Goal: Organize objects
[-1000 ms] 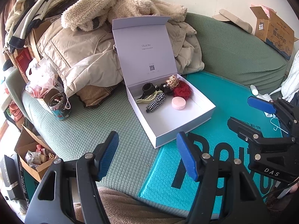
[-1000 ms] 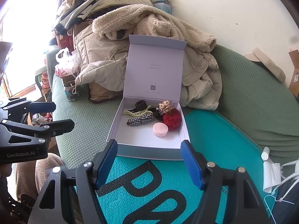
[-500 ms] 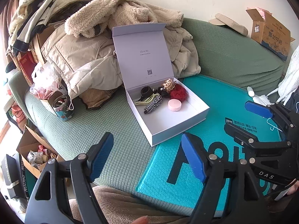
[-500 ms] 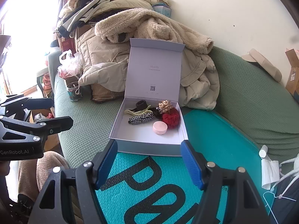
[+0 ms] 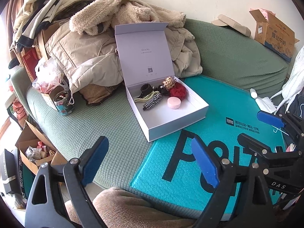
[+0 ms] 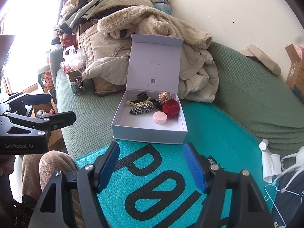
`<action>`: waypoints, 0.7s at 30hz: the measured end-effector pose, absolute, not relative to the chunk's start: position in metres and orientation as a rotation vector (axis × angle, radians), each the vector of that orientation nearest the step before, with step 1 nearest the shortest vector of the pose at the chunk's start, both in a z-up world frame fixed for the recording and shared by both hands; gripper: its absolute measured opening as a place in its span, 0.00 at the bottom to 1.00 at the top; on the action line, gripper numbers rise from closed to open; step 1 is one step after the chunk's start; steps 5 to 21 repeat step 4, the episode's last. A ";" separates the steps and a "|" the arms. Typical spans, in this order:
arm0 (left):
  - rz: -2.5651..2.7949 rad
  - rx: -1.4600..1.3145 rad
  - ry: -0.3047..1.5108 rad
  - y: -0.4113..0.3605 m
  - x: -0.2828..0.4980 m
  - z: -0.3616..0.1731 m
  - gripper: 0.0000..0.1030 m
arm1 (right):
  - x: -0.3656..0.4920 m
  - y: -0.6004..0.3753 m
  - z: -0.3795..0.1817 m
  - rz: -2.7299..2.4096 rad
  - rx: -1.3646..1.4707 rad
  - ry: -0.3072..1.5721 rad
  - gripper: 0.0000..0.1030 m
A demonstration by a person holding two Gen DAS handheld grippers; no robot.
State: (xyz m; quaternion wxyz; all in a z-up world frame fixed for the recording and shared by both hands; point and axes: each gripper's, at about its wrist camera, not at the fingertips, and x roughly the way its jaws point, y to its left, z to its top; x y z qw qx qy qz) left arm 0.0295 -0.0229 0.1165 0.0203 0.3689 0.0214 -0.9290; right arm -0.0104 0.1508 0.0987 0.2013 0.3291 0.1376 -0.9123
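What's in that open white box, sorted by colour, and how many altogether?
Inside the open white box:
Black band-like hair accessory: 1
Pale green hair claw: 1
Black-and-white checked hair tie: 1
Gold ornate hair clip: 1
Red fluffy scrunchie: 1
Pink round case: 1
Total: 6

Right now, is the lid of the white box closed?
No, the white box has its lid standing open, showing the hair things inside.
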 end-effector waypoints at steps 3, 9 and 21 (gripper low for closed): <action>-2.879 1.186 0.064 -0.008 0.028 0.105 0.86 | -0.009 0.163 0.091 -2.555 0.949 0.385 0.69; -2.875 1.221 0.069 -0.001 0.026 0.098 0.85 | -0.009 0.168 0.088 -2.561 0.957 0.382 0.69; -2.875 1.221 0.069 -0.001 0.026 0.098 0.85 | -0.009 0.168 0.088 -2.561 0.957 0.382 0.69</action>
